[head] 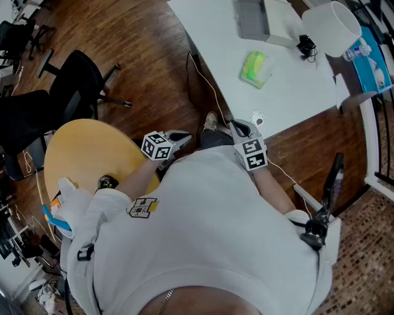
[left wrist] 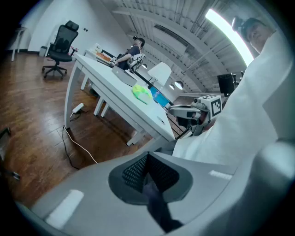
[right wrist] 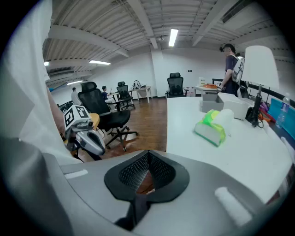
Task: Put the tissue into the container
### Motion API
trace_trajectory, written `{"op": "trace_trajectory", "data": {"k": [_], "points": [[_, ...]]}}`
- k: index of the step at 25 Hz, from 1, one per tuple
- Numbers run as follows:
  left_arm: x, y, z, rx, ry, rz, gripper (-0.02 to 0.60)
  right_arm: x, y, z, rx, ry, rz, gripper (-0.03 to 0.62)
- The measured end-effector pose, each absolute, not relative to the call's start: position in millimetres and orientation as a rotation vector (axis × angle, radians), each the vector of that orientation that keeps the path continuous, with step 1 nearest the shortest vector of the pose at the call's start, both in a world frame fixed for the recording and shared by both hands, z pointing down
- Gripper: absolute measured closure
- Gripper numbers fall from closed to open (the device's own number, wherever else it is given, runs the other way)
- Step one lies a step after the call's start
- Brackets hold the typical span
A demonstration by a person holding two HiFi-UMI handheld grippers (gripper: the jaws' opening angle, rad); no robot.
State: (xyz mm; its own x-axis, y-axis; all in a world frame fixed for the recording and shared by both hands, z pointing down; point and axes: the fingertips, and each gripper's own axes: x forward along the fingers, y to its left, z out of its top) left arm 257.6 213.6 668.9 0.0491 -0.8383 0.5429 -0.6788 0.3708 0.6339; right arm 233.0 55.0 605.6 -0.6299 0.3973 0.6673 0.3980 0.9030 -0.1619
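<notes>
Against our white shirt we hold the left gripper and right gripper clenched and empty, probably resting before the start; the green tissue pack lies at one o'clock on the table.

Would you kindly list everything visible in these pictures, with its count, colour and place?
table: one, white, upper right of the head view
tissue pack: one, green and white, on the white table
grey box: one, grey, at the table's far edge
lamp: one, white shade, right end of the table
round table: one, yellow, at the left
office chairs: several, black, on the wood floor at the left
cable: one, pale, on the floor beside the white table
other person: one, standing beyond the table
shirt: one, white, worn by the person holding the grippers
left gripper: one, grey, fingers together, empty
right gripper: one, grey, fingers together, empty
</notes>
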Motion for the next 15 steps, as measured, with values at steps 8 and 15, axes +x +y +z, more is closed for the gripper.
{"op": "trace_trajectory", "data": {"k": [8, 15], "points": [[100, 179, 640, 1.321, -1.809, -0.142, 0.581, 164, 19, 592, -0.493, -2.334, 0.119, 0.592], [17, 122, 597, 1.508, -1.786, 0.039, 0.581, 135, -4, 583, -0.354, -2.382, 0.175, 0.592]]}}
